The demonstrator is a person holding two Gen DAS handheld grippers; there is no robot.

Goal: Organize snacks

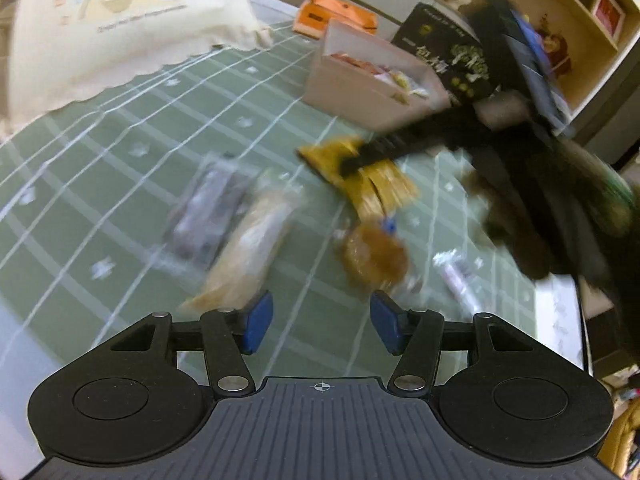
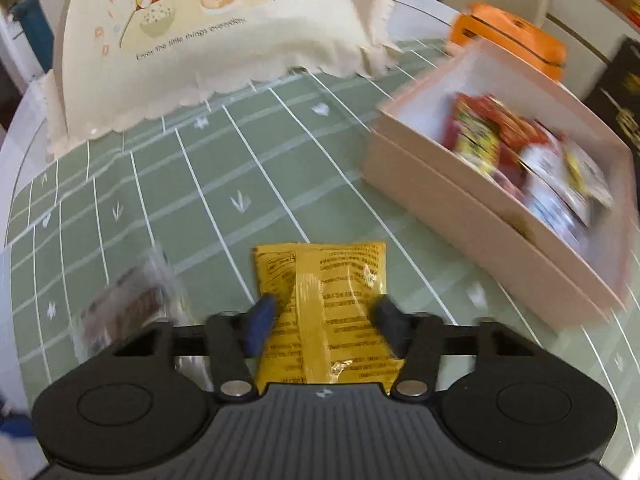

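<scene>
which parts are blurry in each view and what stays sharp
Left wrist view: the snacks on the table, the pink box and the right gripper are motion-smeared; only the left gripper is crisp. Right wrist view: the yellow packet is sharp, the box's contents streaked.

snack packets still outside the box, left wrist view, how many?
5, blur permitting: yellow packet in the right hand-held gripper; grey one, tan one, brown one and pale one on the table. Others may hide behind the arm.
</scene>
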